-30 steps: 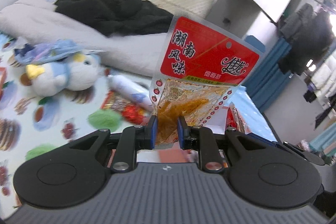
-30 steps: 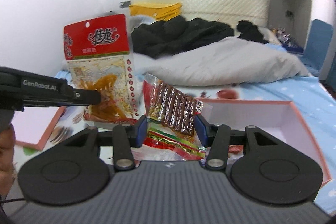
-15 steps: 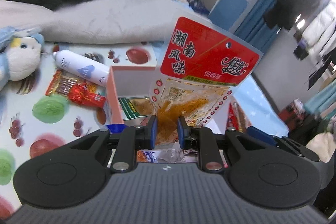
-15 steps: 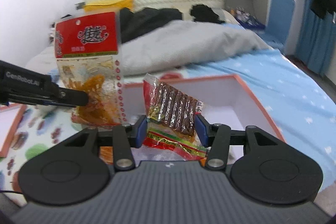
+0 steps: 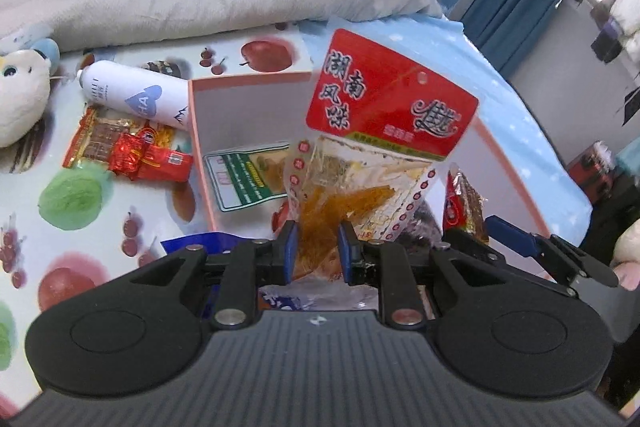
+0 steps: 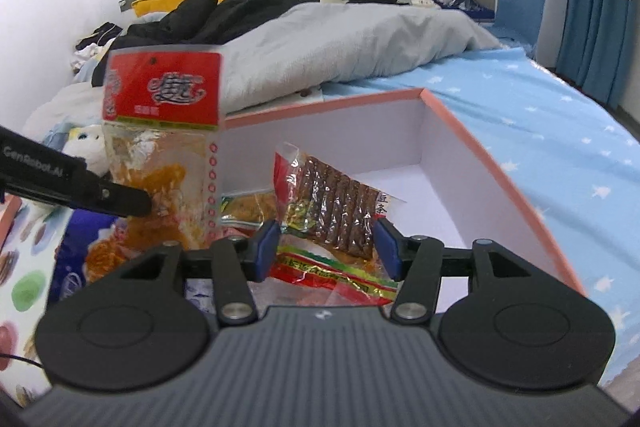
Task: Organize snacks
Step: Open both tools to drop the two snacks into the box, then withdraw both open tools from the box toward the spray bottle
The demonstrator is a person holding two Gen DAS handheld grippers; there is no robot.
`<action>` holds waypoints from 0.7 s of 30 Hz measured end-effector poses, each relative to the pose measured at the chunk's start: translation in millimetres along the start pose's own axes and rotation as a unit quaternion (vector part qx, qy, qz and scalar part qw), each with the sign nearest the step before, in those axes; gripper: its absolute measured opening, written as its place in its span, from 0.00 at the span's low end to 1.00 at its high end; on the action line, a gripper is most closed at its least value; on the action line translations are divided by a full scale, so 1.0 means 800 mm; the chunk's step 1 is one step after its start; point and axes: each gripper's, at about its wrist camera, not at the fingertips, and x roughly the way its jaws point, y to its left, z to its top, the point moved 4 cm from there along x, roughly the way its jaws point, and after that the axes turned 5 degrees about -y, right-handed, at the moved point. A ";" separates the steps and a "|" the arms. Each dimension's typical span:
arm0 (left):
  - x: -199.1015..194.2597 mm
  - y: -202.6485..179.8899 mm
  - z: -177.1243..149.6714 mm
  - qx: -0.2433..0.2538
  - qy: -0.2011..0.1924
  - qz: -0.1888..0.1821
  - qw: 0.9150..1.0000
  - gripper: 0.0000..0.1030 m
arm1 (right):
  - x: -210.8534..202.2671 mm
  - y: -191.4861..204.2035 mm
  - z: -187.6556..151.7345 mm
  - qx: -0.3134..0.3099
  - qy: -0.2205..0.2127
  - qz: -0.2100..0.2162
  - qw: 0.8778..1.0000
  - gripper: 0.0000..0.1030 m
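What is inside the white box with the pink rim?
Inside the white box with the pink rim lies a green-labelled snack packet. The held packets cover much of the floor, so anything below them is hidden.

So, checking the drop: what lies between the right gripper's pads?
The brown-stick snack packet lies between the right gripper pads as its jaws open, per the right wrist view.

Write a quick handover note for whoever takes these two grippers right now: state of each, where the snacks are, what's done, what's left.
Left gripper: opening, red-topped clear packet of orange strips between its fingers, over the pink-rimmed white box.
Right gripper: opening; red-edged pack of brown sticks between its fingers, over the box.
Done: a green-labelled snack packet lies in the box.
Left: drop both, then fetch the red and gold snack packets on the fruit-print sheet beside the white bottle.
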 end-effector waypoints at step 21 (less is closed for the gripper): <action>-0.097 0.024 0.028 -0.015 -0.078 0.020 0.997 0.70 | -0.051 0.027 0.035 0.012 -0.044 0.023 0.999 0.61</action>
